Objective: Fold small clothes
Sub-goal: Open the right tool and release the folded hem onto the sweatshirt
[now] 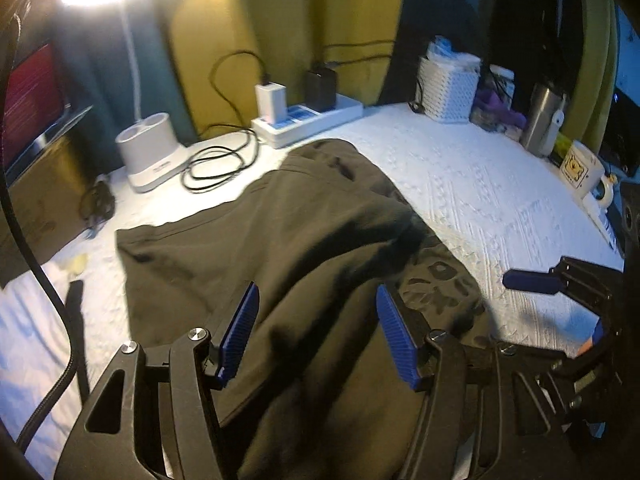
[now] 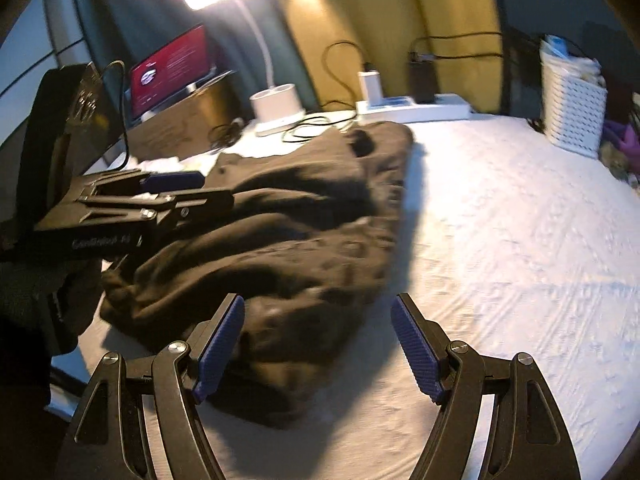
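A dark, crumpled garment [image 1: 304, 216] lies on the white textured table cover [image 1: 480, 200], partly folded over itself, with a faint print near its right edge. My left gripper [image 1: 318, 320] hovers over the garment's near part, jaws apart, and its blue pads [image 1: 240, 332] do not press the cloth. The right gripper [image 1: 560, 308] shows at the right edge, above bare cover. In the right wrist view my right gripper [image 2: 318, 340] stands open at the near edge of the garment [image 2: 280, 232], nothing gripped. The left gripper [image 2: 188, 190] reaches in from the left above the cloth.
Along the back stand a lit desk lamp with a white base [image 1: 150, 152], a power strip [image 1: 308, 118] with chargers and loose black cables [image 1: 216, 164], and a white basket [image 1: 448, 88]. A steel tumbler [image 1: 542, 120] and mug [image 1: 580, 168] are at the right. A laptop [image 2: 172, 72] glows on the left.
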A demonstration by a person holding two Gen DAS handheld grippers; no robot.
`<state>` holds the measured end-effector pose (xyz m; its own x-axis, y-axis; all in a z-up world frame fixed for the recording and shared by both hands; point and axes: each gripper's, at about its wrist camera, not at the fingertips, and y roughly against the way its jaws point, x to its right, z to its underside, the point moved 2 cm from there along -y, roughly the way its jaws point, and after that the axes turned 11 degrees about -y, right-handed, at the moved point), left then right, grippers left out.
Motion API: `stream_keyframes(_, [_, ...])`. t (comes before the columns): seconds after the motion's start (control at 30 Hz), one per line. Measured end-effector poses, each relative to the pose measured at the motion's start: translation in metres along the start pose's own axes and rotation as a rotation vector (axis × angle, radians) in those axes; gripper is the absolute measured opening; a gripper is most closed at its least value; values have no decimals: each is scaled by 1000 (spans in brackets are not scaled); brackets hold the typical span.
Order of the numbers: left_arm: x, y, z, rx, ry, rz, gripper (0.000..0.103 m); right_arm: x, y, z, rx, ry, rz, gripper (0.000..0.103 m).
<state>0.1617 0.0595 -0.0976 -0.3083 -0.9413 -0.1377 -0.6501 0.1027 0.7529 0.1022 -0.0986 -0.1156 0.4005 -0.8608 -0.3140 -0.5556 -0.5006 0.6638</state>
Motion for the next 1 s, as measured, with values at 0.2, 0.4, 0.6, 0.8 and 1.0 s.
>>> stream_keyframes(0.2, [13,-19,-17,-29,-33,-1,61,35,-1,-11,15,-52,31,77])
stream_keyframes(0.4, [21,-40,-28,-77,-84,-30,61,62,-5,-19,18,-97,55,77])
stream_keyframes(0.6, [23,-58,-36,-114,-128,-41,61,76,-8,-27,30,-125,63,77])
stream_keyframes(0.8, [29,-76,-40,-148,-227,-77,61,79,-11,-31,24,-146,58,77])
stream_keyframes(1.0, [27,-79,-38,-115,-300,-69,15,76,-14,-36,21,-145,72,77])
